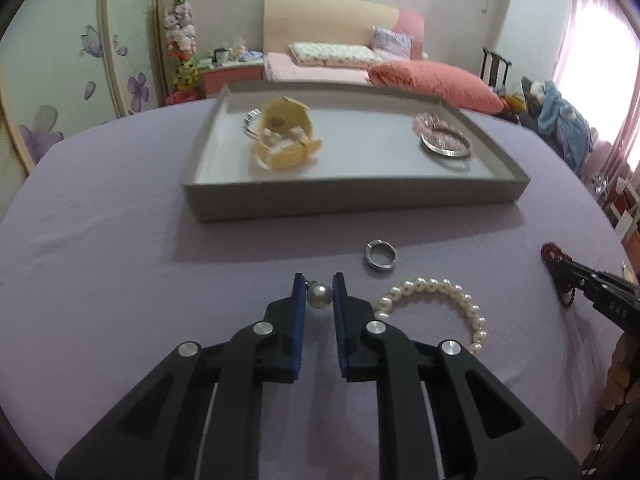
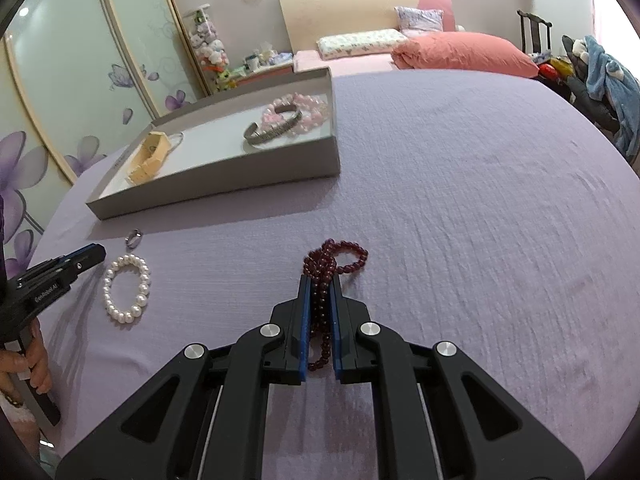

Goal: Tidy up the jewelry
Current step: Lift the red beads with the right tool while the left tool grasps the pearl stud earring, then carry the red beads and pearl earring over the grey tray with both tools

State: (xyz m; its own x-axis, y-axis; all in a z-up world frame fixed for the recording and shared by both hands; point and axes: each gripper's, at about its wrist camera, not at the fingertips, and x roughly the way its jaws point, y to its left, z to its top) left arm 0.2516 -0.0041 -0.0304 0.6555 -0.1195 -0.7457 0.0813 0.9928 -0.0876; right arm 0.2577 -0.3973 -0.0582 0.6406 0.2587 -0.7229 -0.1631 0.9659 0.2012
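Note:
My left gripper (image 1: pixel 319 280) is shut on a pearl drop earring (image 1: pixel 319 296), just above the lilac cloth. To its right lie a white pearl bracelet (image 1: pixel 440 286) (image 2: pixel 108 284) and a silver ring (image 1: pixel 381 260) (image 2: pixel 134 237). My right gripper (image 2: pixel 320 282) is shut on a dark red bead bracelet (image 2: pixel 344 254), whose loops rest on the cloth ahead of the fingertips. Beyond stands a grey tray (image 1: pixel 352 196) (image 2: pixel 224 184). It holds a beige link bracelet (image 1: pixel 286 140), a silver bangle (image 1: pixel 446 146) and a pink bead bracelet (image 1: pixel 430 122).
The lilac cloth (image 2: pixel 460 220) covers the whole round table. A hand (image 2: pixel 36 360) grips the left tool's handle at the left edge. Behind the table are a bed with pink bedding (image 1: pixel 432 76), a dark chair (image 1: pixel 494 66) and flowered wardrobe doors (image 2: pixel 80 80).

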